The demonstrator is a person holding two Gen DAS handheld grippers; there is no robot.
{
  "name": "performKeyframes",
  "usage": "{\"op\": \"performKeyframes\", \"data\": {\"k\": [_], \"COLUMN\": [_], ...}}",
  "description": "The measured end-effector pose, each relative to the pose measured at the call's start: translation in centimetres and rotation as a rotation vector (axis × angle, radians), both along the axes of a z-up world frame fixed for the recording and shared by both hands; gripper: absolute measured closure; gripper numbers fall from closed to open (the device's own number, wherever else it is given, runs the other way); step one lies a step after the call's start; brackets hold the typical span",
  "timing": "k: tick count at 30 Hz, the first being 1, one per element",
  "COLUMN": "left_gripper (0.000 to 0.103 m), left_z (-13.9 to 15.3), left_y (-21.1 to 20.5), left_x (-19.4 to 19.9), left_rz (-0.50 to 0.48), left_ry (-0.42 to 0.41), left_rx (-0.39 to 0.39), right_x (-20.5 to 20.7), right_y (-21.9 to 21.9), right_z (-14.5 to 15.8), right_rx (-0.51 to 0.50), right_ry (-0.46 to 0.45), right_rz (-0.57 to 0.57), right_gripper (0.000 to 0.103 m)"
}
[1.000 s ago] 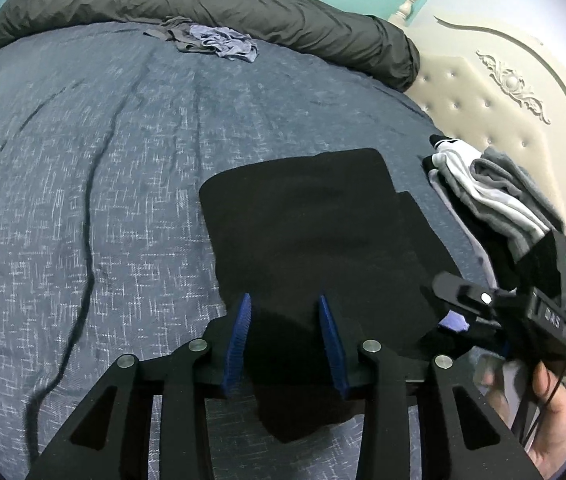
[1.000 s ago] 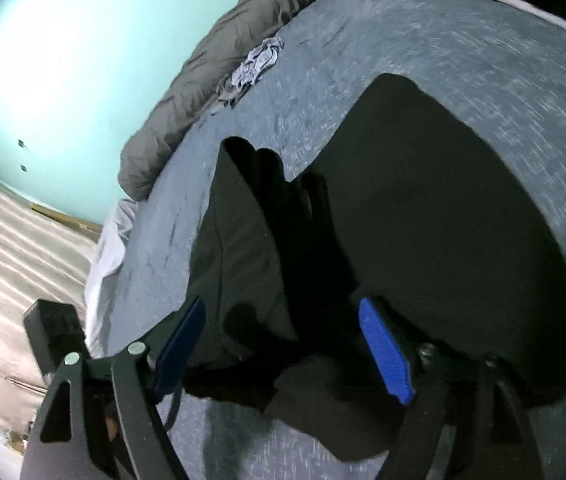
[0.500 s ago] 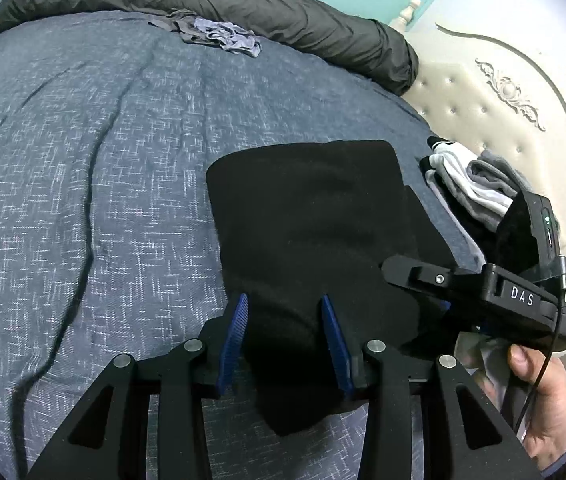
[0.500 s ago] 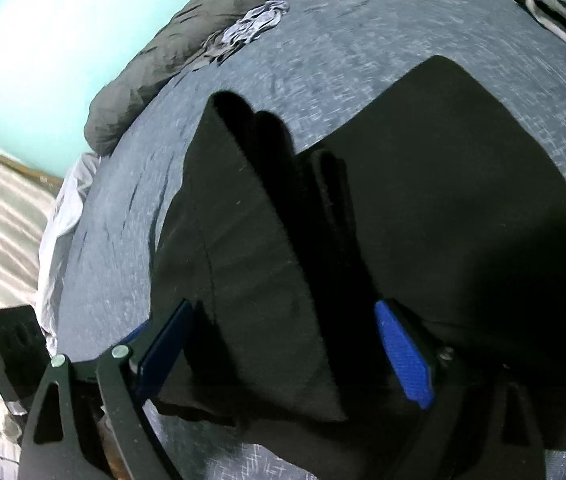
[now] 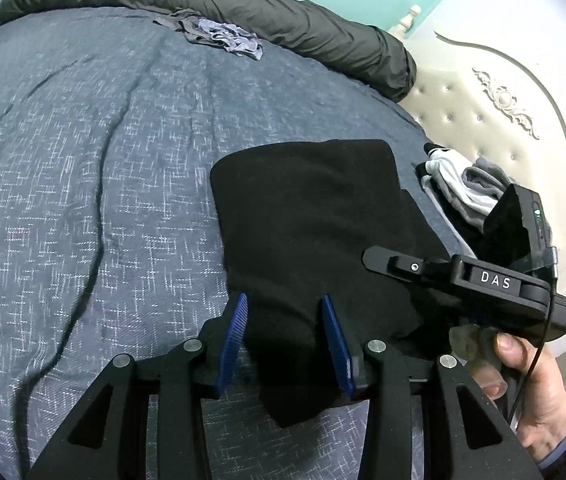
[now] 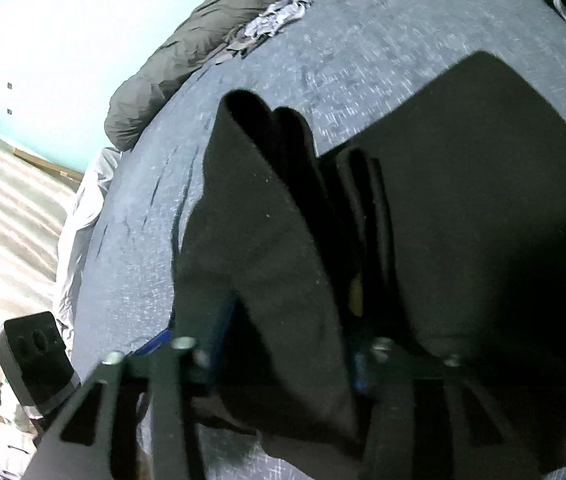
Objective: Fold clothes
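Black knit fabric, a folded garment (image 5: 311, 216), fills the lower centre of the left wrist view, lying flat on a blue-grey flecked bedspread (image 5: 83, 200). The left gripper (image 5: 285, 340) at the bottom of the frame has its blue pads on either side of the garment's near edge, gathered into a thick bunch between them; the pads appear to press on it. At right, a person's hand (image 5: 531, 380) carries the right gripper (image 5: 387, 260), reaching over the cloth's right side. A stack of white and grey folded clothes (image 5: 467, 188) sits at right against a cream tufted headboard (image 5: 483, 120), and a small crumpled grey garment (image 5: 227, 38) lies at upper centre beside a dark grey rolled duvet (image 5: 243, 4).

In the right wrist view the same black garment (image 6: 463, 200) covers most of the frame, its layered folds standing up at centre. The right gripper (image 6: 283, 356), blurred at the bottom, is closing its jaws with a thick fold of cloth between them; whether the pads bite yet cannot be told.

Soft, light and limp, the cloth should sag and slide apart wherever it goes unsupported. Its stacked layers look best taken together at the near edge, one grip toward each corner, so no inner layer slips free.
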State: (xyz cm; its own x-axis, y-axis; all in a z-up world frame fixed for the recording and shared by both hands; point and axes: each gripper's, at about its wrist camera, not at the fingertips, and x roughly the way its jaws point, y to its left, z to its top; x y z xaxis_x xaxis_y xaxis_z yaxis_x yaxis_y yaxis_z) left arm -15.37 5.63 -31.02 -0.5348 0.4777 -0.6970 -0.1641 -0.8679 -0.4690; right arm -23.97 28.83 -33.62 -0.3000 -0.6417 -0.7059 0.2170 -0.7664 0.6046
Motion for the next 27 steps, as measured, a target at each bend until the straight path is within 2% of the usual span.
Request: {"op": "performKeyframes", "data": {"k": [1, 4, 10, 15, 18, 22, 25, 27], "left_gripper": [0.06, 0.06, 0.06, 0.06, 0.06, 0.06, 0.06, 0.06], "left_z": [0.1, 0.6, 1.7, 2.1, 2.0, 1.7, 1.4, 1.2], "left_y": [0.0, 0.0, 0.4, 0.9, 1.3, 1.6, 1.7, 1.9], "left_x": [0.0, 0.0, 0.4, 0.6, 0.5, 0.4, 0.4, 0.4], "left_rz": [-0.001, -0.002, -0.014, -0.031, -0.038, -0.045, -0.051, -0.059], "left_ry": [0.003, 0.013, 0.037, 0.044, 0.036, 0.031, 0.023, 0.018], "left_rx": [0.001, 0.008, 0.038, 0.037, 0.032, 0.024, 0.019, 0.012], "right_x": [0.1, 0.6, 1.2, 0.9, -0.2, -0.7, -0.7, -0.6], "right_y": [0.0, 0.0, -0.2, 2.5, 5.2, 7.4, 9.1, 9.7], "right_z": [0.4, 2.3, 7.4, 11.3, 10.4, 6.0, 2.6, 1.7], "right_rx": [0.004, 0.024, 0.119, 0.212, 0.288, 0.364, 0.374, 0.344], "right_ry": [0.016, 0.076, 0.214, 0.299, 0.277, 0.203, 0.156, 0.147], "right_rz": [0.005, 0.023, 0.061, 0.056, 0.025, -0.008, -0.057, -0.078], "right_gripper": [0.08, 0.084, 0.086, 0.086, 0.086, 0.086, 0.085, 0.083]}}
